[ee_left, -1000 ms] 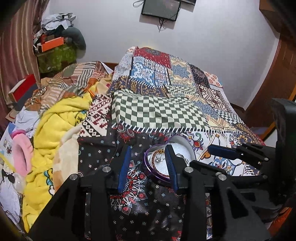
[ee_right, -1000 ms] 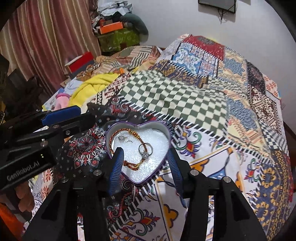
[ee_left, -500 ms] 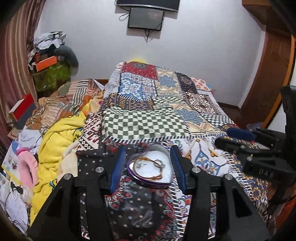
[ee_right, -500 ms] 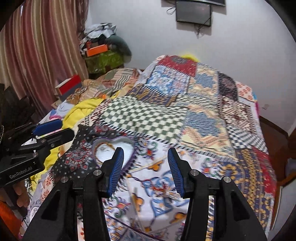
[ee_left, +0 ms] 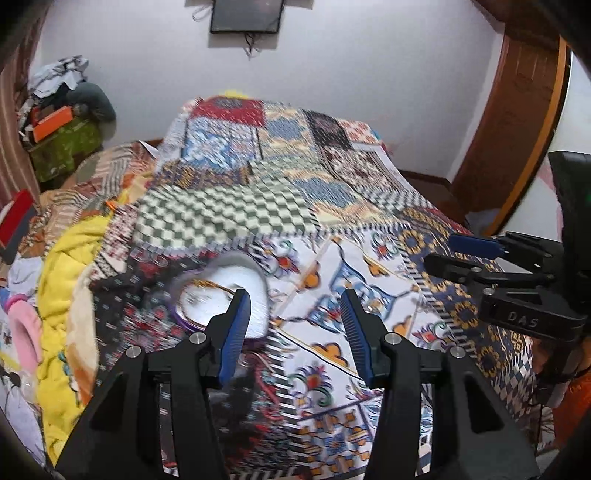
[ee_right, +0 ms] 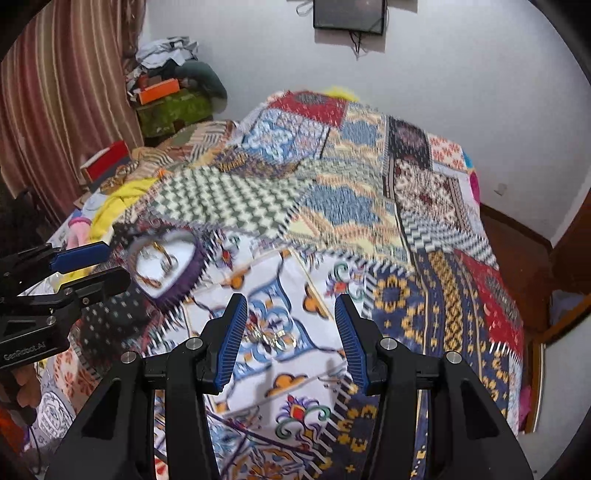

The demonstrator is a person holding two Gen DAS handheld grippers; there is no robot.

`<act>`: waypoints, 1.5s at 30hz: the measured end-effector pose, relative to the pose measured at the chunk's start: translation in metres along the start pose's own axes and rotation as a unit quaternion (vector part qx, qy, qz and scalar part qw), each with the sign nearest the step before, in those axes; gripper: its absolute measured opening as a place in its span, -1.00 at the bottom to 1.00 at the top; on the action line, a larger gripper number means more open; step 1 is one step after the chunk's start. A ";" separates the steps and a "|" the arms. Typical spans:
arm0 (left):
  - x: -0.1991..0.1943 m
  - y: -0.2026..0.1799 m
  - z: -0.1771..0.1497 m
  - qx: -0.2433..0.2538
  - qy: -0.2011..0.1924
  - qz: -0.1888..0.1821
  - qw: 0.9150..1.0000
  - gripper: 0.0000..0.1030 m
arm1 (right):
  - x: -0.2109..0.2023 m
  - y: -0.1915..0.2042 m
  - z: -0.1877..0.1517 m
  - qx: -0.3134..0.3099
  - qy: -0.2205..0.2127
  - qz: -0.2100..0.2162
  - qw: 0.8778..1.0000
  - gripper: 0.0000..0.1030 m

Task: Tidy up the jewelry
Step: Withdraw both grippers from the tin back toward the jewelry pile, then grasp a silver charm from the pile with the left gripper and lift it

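Both tongs stand open and hold nothing. The left gripper (ee_left: pixel 291 328) and right gripper (ee_right: pixel 288 339) hover above the bedspread (ee_right: pixel 369 221). The heart-shaped box (ee_right: pixel 166 266) with the jewelry (ee_right: pixel 159 258) rests on the bed, left of both, probably so that pieces drop in easily.

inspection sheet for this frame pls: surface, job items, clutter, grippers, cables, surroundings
Surface: patchwork bedspread, motion-blurred.
Job's things: heart-shaped tin on the bedspread, bracelet and small pieces inside; blurred.
Clutter: yellow blanket, pink item, red box, piled clothes.
Grippers: left gripper open, empty; right gripper open, empty, to the right of the tin.
Cables: loose cable under wall screen.
Surroundings: white wall, striped curtain, wooden door frame.
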State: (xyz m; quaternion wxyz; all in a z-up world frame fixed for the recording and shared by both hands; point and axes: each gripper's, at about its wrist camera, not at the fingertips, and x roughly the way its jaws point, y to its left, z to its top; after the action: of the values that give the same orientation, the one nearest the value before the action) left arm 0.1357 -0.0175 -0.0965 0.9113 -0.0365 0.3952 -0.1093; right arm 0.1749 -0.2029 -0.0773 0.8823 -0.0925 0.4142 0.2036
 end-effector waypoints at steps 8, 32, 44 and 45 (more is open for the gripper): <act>0.037 -0.017 -0.020 0.001 0.057 -0.027 0.998 -0.04 | 0.033 -0.010 -0.036 0.002 0.065 0.001 0.998 -0.11; 0.122 -0.053 -0.021 0.006 0.119 -0.060 0.991 -0.60 | 0.034 -0.052 -0.049 0.037 0.061 0.001 0.997 -0.11; 0.135 -0.061 -0.015 0.032 0.112 -0.052 0.992 -0.77 | 0.040 -0.050 -0.048 0.028 0.065 0.004 0.998 -0.11; 0.134 -0.061 -0.014 0.032 0.111 -0.054 0.992 -0.77 | 0.040 -0.049 -0.048 0.026 0.066 0.004 0.997 -0.11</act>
State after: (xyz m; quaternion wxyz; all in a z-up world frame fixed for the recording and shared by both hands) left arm 0.2037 -0.1071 -0.1926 0.8553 -0.0163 0.4877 -0.1743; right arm 0.1863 -0.2517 -0.1394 0.8544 -0.0809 0.4769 0.1896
